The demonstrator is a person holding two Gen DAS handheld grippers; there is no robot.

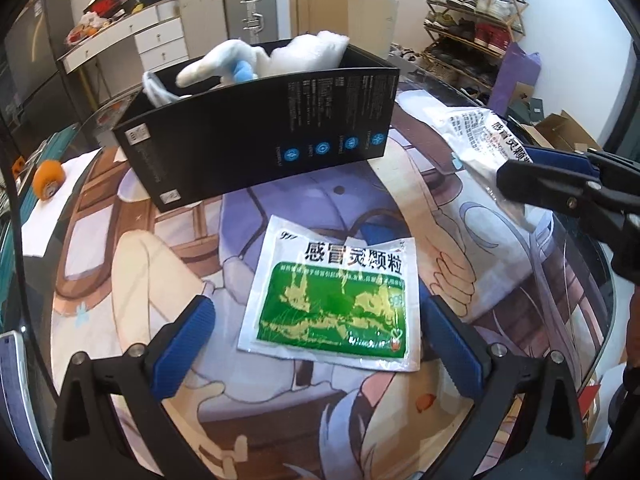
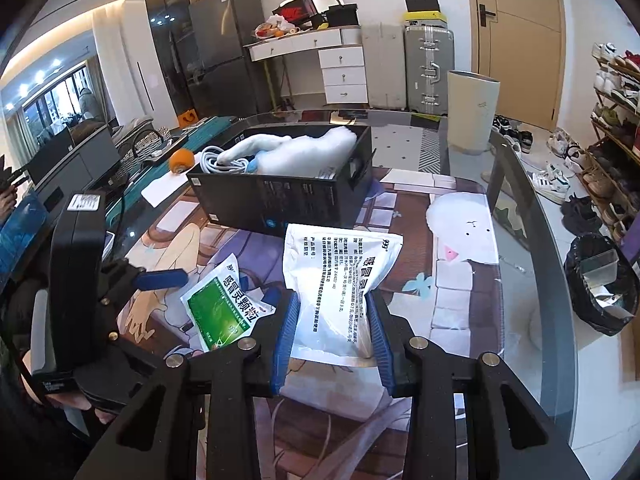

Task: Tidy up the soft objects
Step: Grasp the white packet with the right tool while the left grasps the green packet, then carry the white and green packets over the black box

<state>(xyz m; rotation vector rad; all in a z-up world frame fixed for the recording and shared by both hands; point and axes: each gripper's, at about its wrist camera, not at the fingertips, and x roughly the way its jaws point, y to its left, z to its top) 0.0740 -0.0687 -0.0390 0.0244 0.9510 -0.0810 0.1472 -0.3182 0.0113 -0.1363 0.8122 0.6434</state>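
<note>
— Between the left gripper (image 1: 316,344) fingers, what is lying?
— A green sachet (image 1: 334,300), flat on the table, fingers spread wide beside it.
— And the right gripper (image 2: 332,336)?
— Clenching a white sachet (image 2: 336,280); the box (image 2: 280,196) is sitting straight ahead.

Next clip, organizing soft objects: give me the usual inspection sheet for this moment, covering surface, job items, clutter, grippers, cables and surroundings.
Surface: glass table covered by an anime-print mat.
Job's things: black box holds a white plush toy; green-front medicine sachet lies flat on the mat; second medicine sachet is held, its printed back facing the camera.
Clutter: orange wheel on white paper beside the box.
Grippers: left gripper open, fingers either side of the green sachet, not touching it; right gripper shut on the second sachet.
Cables: white cable coiled inside the box.
Surroundings: shoe rack, suitcase, white drawers, bin.
</note>
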